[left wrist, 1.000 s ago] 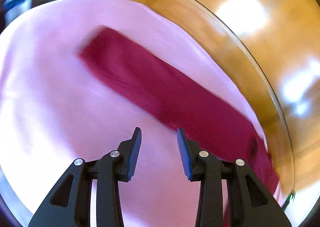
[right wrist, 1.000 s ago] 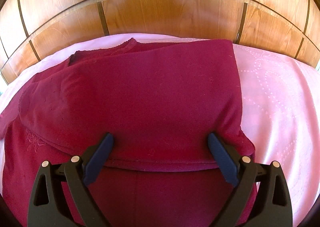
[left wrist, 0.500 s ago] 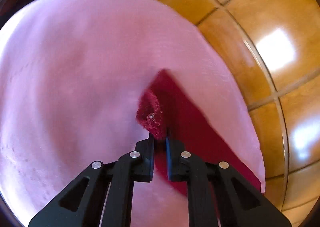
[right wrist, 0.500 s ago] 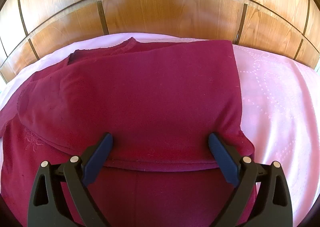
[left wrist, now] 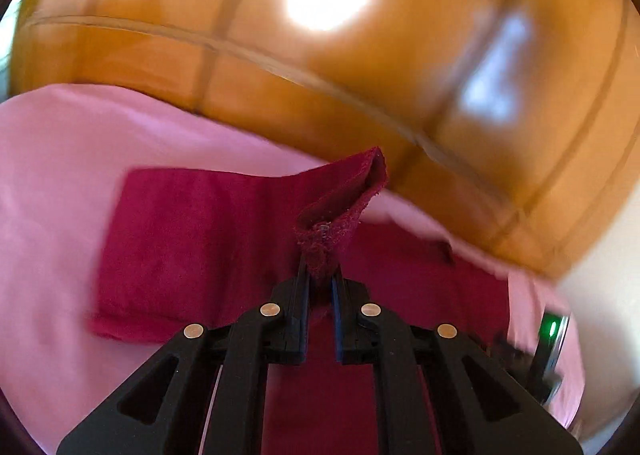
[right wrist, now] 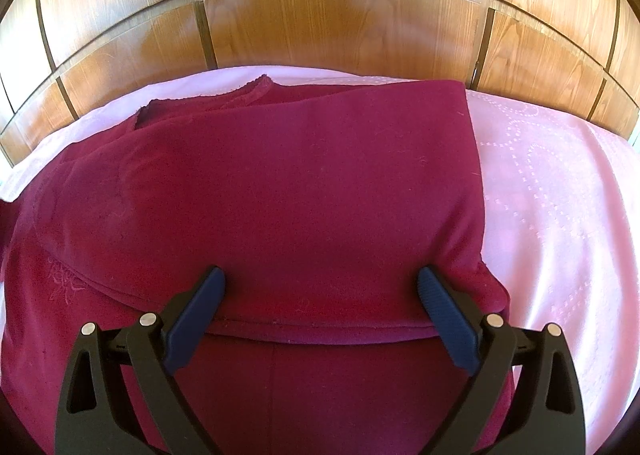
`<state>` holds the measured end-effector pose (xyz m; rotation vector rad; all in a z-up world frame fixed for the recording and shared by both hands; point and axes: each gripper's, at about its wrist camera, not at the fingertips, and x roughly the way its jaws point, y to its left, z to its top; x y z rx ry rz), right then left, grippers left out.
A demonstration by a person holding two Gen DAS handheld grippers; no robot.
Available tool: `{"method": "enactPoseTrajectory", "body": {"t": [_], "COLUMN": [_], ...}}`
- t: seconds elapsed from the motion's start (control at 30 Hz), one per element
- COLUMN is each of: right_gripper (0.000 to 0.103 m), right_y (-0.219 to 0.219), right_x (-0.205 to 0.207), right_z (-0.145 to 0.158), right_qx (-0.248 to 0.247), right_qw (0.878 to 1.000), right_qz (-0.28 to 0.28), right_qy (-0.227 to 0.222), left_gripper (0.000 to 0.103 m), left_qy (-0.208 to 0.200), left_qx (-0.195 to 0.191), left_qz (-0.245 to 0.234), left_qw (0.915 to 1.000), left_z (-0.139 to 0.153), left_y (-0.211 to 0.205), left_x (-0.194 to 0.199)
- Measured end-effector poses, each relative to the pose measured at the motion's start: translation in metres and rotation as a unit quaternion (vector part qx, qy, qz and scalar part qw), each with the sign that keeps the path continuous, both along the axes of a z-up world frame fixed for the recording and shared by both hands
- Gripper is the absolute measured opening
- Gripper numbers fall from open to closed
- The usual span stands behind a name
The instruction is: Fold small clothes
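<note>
A dark red garment [right wrist: 280,191] lies partly folded on a pink sheet [right wrist: 560,215]. In the left wrist view my left gripper [left wrist: 319,275] is shut on a bunched end of the garment [left wrist: 192,239], which stands up as a lifted flap above the jaws. In the right wrist view my right gripper [right wrist: 320,287] is wide open, its jaws just above the folded top layer near its hemmed front edge, holding nothing.
A glossy wooden panelled headboard [right wrist: 340,27] rises right behind the sheet, also in the left wrist view [left wrist: 360,75]. A dark device with a green light [left wrist: 552,327] sits at the lower right of the left wrist view. Pink sheet extends right of the garment.
My left gripper closed on the garment's end, then lifted it and swung round toward the headboard. The right gripper has stayed open and still over the fold.
</note>
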<state>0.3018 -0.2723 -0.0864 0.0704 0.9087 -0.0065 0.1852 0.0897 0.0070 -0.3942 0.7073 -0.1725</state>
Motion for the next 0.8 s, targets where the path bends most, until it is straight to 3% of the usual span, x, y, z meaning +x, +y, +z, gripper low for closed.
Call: {"method": "enactPoseTrajectory", "body": {"t": [0.03,0.17,0.43,0.53,0.63,0.73,0.8], "right_gripper": [0.097,0.097,0.097,0.084,0.077,0.067,0.064], "right_y": [0.000,-0.001,0.000,0.015,0.053,0.097,0.123], "right_x": [0.000,0.001,0.003,-0.006,-0.020,-0.017,-0.010], "right_z": [0.000,0.000,0.003,0.022,0.043,0.043,0.035], "right_qx": [0.001,0.003,0.006,-0.007,0.071,0.159,0.199], "right_qw": [1.000,1.000,1.000,1.000,0.992,0.973,0.961], "right_qz": [0.000,0.000,0.000,0.015,0.095,0.170,0.190], "right_qy": [0.000,-0.001,0.001,-0.026,-0.037,0.005,0.035], "left_gripper": [0.008,0.039,0.041,0.041,0.041,0.041,0.041], "left_qy": [0.013,0.047,0.050,0.052,0.051,0.050,0.047], "left_qx": [0.002,0.028,0.046,0.063,0.067,0.060,0.059], "left_qz": [-0.020,-0.060,-0.035,-0.028,-0.027,-0.027,-0.027], "left_qw": [0.9997,0.9967,0.9971,0.9963,0.9960,0.9966,0.9968], "left_z": [-0.009,-0.039,-0.062,-0.068,-0.076,-0.078,-0.080], "left_y": [-0.017,-0.063,-0.038,-0.030,-0.024,-0.022,-0.022], "left_x": [0.005,0.001,-0.052,-0.072,-0.077,-0.075,-0.077]}}
